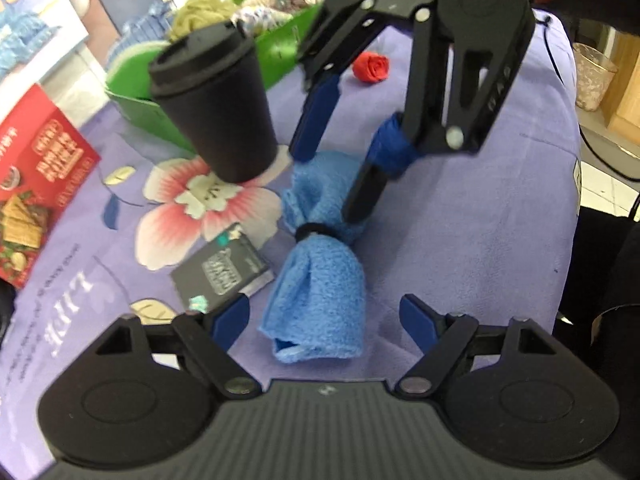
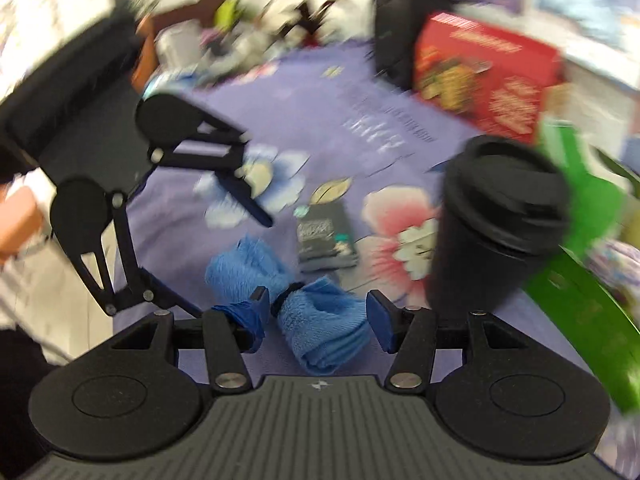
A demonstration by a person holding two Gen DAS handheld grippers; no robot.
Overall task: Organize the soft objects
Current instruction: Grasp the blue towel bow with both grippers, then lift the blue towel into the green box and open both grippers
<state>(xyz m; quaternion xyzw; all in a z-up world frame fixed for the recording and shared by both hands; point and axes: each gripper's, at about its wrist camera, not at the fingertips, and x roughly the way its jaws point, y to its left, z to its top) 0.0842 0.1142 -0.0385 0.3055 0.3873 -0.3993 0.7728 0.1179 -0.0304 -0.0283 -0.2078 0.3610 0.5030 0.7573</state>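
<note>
A blue rolled towel [image 1: 320, 276] tied at its middle with a black band lies on the purple flowered cloth [image 1: 480, 240]. My left gripper [image 1: 324, 320] is open, its fingers on either side of the towel's near end. My right gripper [image 1: 326, 178] reaches in from the far side, open, over the towel's far end. In the right wrist view the towel [image 2: 312, 320] lies between my right gripper's [image 2: 316, 316] open fingers, and the left gripper [image 2: 224, 256] stands open beyond it. A green bin [image 1: 280, 48] with soft items stands behind.
A black lidded cup [image 1: 216, 104] stands just left of the towel. A small dark packet [image 1: 224, 272] lies near it. A red box [image 1: 36, 184] is at the left. A red cloth rose [image 1: 372, 66] lies at the back.
</note>
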